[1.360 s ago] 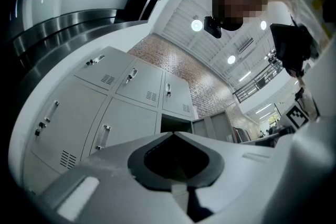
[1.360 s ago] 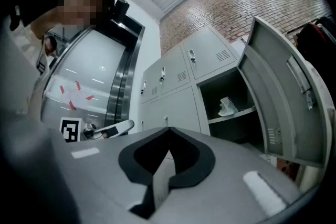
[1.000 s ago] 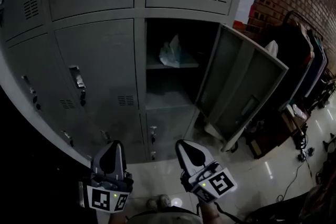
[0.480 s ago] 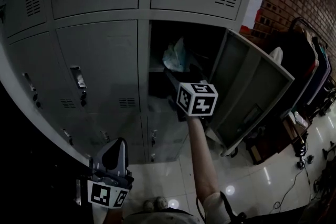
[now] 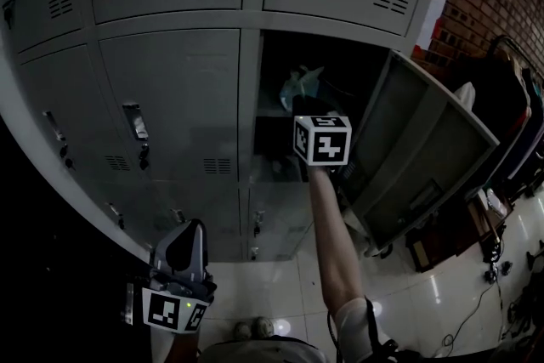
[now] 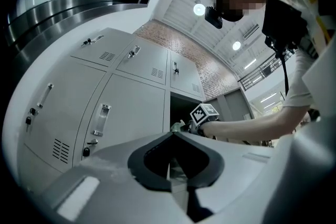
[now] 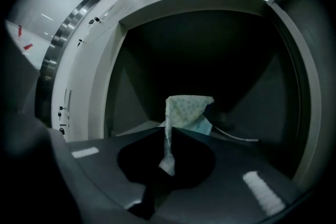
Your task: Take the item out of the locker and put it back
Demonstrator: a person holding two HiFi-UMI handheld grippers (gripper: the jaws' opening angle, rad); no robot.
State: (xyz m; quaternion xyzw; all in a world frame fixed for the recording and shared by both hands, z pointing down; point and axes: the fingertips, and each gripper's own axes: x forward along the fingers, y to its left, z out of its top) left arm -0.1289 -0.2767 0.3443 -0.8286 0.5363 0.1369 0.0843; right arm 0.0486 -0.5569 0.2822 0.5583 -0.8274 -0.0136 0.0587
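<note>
Inside locker [image 5: 248, 89], right tool [image 7: 168, 134] newly clamped onto packet [image 7: 186, 110]

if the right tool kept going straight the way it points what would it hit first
The pale patterned plastic packet in the open grey metal locker, whose flap the right tool pinches. Past it, probably the locker's dark back wall, though depth is unclear.

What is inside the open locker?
A pale patterned packet on the shelf, its flap pinched by the right gripper, whose jaws just closed. The space behind the packet is hidden in darkness.
</note>
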